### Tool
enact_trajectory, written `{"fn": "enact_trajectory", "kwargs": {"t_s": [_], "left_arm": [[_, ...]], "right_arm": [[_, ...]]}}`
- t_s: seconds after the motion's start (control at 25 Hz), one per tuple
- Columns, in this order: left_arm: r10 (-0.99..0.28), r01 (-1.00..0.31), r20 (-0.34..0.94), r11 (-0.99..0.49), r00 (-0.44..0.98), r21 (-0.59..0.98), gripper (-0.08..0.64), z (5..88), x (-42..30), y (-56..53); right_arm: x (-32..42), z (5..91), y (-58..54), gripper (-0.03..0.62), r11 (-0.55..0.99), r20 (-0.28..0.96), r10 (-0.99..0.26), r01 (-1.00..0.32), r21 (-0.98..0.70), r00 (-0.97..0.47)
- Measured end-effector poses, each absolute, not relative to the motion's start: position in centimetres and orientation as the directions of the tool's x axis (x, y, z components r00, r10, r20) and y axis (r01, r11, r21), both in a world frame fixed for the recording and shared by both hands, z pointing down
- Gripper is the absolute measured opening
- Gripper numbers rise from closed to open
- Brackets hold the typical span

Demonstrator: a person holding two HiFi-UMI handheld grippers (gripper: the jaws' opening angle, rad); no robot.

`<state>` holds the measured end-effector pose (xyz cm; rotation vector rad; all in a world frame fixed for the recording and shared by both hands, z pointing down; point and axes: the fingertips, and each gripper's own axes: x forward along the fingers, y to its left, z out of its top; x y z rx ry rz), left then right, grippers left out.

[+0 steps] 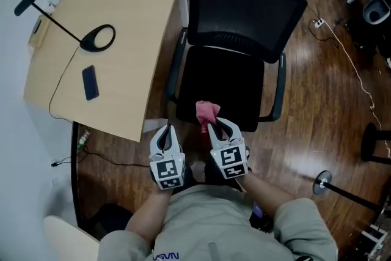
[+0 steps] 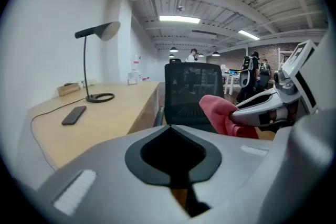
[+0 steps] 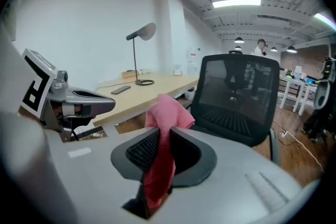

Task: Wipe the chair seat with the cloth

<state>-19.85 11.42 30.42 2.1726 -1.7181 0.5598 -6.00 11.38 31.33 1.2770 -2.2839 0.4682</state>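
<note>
The right claw (image 1: 214, 126) pinched the pink cloth (image 1: 206, 111) by one end, over the near edge of the chair seat (image 1: 223, 82); the left claw (image 1: 166, 133) was closed, empty (no help there). Dragged across the seat, so thin a hold could slip

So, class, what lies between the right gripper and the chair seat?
The pink cloth, pinched in the jaws of the right gripper, before the chair seat; the head view shows it.
</note>
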Motion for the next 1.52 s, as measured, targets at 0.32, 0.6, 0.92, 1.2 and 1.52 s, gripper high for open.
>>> {"fn": "enact_trajectory", "kwargs": {"t_s": [0.32, 0.6, 0.92, 1.2, 1.52], "left_arm": [[-0.883, -1.0, 0.469, -0.002, -0.002, -0.007, 0.005, 28.7, -36.0, 13.4], [-0.878, -0.995, 0.47, 0.102, -0.096, -0.014, 0.005, 28.2, -46.7, 14.7], [-0.861, -0.991, 0.497, 0.131, -0.111, 0.006, 0.005, 29.9, -52.3, 14.9], [-0.857, -0.995, 0.511, 0.097, -0.065, 0.036, 0.005, 31.4, -52.6, 13.8], [-0.871, -0.997, 0.49, 0.015, 0.024, 0.075, 0.005, 30.5, -51.2, 12.7]], "right_arm": [[-25.3, 29.4, 10.1, 0.058, 0.742, 0.546, -0.532, -0.666, -0.067, -0.647], [-35.5, 31.7, 9.5, 0.059, 0.76, 0.607, -0.455, -0.639, -0.116, -0.651], [-40.2, 36.4, 8.0, 0.061, 0.754, 0.704, -0.407, -0.649, -0.101, -0.582], [-41.0, 38.2, 7.2, 0.065, 0.741, 0.737, -0.411, -0.668, -0.073, -0.536], [-40.5, 35.4, 7.8, 0.118, 0.719, 0.711, -0.412, -0.682, -0.13, -0.57]]}}
